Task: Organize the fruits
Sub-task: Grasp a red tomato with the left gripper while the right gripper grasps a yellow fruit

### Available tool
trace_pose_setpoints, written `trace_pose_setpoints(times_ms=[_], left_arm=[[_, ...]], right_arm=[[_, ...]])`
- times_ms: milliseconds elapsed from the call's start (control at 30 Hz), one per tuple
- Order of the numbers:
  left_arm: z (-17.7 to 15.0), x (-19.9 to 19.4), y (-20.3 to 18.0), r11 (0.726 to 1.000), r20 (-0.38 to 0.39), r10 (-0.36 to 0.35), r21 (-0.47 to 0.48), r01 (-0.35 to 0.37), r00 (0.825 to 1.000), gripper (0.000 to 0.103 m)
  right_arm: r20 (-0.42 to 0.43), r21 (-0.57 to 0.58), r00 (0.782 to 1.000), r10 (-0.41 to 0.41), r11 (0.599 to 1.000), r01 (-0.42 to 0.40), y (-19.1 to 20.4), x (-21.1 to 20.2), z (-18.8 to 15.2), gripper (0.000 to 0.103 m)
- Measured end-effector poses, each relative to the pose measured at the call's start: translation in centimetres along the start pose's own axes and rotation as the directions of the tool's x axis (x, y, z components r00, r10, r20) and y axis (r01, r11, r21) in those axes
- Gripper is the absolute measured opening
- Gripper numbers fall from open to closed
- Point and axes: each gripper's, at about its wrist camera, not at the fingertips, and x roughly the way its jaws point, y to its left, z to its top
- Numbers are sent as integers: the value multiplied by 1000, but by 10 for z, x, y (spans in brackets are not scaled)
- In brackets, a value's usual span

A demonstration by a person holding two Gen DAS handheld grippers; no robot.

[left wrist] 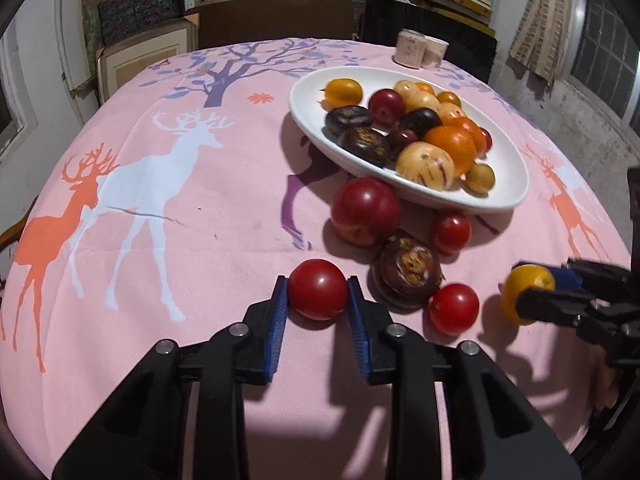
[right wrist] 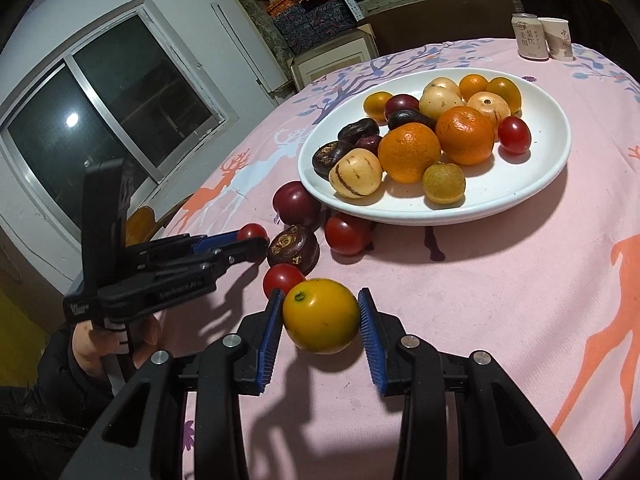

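My left gripper is shut on a red cherry tomato that rests on the pink tablecloth; both blue pads press its sides. The same left gripper shows in the right wrist view, holding that tomato. My right gripper is shut on a yellow-orange fruit, its pads against both sides. In the left wrist view this right gripper and its fruit sit at the far right. A white oval bowl full of several mixed fruits stands behind.
Loose on the cloth near the bowl lie a large red plum, a dark brown fruit and two more red tomatoes. A can and a paper cup stand at the far edge. A hand grips the left tool.
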Motion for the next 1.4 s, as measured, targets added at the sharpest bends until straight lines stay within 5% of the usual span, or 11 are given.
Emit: trace_pose_setpoints(times_ms=[333, 567, 633, 933, 1400], left_arm=[[-1, -4, 2, 1000, 13, -17, -25, 18, 1000, 28], [-1, 1, 5, 999, -9, -22, -32, 22, 1000, 29], [-1, 1, 5, 999, -8, -24, -33, 24, 1000, 29], [-2, -10, 8, 998, 57, -35, -54, 38, 998, 29], [-2, -11, 9, 998, 60, -36, -54, 39, 998, 29]], right_arm=[[-2, -5, 1000, -1, 1000, 1, 0, 3, 1, 39], [-77, -75, 994, -74, 995, 69, 14, 18, 1, 45], [-72, -71, 993, -89, 994, 83, 14, 19, 2, 38], [-24, -20, 998, -52, 998, 52, 6, 8, -1, 38], [29, 1, 999, -45, 999, 45, -1, -7, -4, 38]])
